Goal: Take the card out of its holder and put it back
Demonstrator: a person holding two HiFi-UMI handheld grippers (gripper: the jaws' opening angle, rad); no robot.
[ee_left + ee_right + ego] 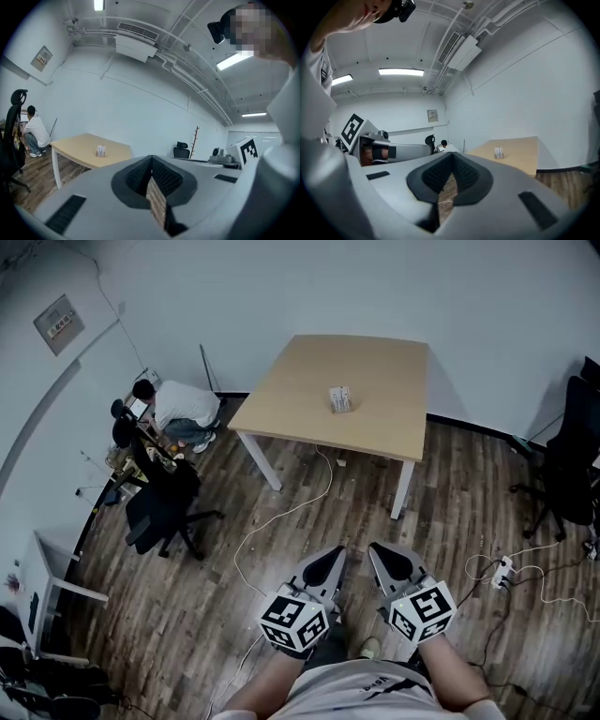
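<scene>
So yeah, at this point nothing had been touched. The card holder [340, 398] sat on the far table [281, 399], roughly mid-top, with the card standing in it as far as I could tell. It was way too small to read its long axis or which way the card faced.

Both tools were held low and close to the person's body, well apart from the table, with a big stretch of wood floor in between. The left gripper [330, 561] had its jaws closed tip to tip on nothing, and the right gripper [384, 555] was the same, shut and empty.

The key thing was that the holder lay almost straight ahead and far off, about in line with the gap between the two grippers. Each gripper angled slightly inward, so the holder showed left of the jaws in the left gripper view [101, 151] and right of them in the right gripper view [499, 153]. Neither hand looked clearly nearer. My guess is that closing that distance came before any grab.
</scene>
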